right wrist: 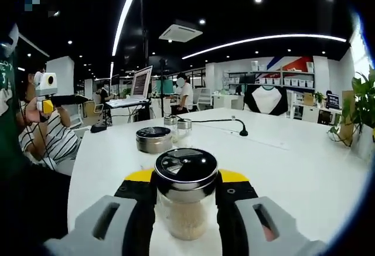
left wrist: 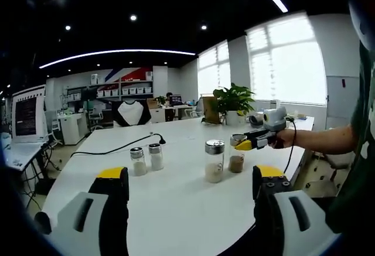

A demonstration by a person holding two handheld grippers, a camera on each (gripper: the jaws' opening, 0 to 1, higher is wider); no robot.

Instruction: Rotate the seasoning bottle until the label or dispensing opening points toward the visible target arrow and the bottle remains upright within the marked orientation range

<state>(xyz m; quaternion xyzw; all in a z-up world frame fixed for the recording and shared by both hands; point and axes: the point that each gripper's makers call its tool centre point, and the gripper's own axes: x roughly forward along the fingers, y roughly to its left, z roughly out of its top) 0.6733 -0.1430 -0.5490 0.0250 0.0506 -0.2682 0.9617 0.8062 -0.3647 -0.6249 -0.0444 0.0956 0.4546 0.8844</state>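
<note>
A glass seasoning bottle (right wrist: 186, 209) with a silver dispensing cap stands upright on the white table (right wrist: 293, 168), holding pale granules. My right gripper (right wrist: 186, 177) is shut on it just below the cap. From the left gripper view the same bottle (left wrist: 237, 161) sits right of centre with the right gripper (left wrist: 245, 144) on its top, held by a person's hand. My left gripper (left wrist: 190, 177) hangs open over the near table edge, nothing between its yellow-tipped fingers. It is seen as the left gripper (right wrist: 50, 99) at the far left, well away from the bottle.
A second capped bottle (left wrist: 214, 161) stands just left of the held one, seen as the second bottle (right wrist: 153, 139) behind it. Two small shakers (left wrist: 147, 159) stand further left. A black microphone cable (left wrist: 117, 148) crosses the table. A potted plant (left wrist: 234, 101) stands at the far edge.
</note>
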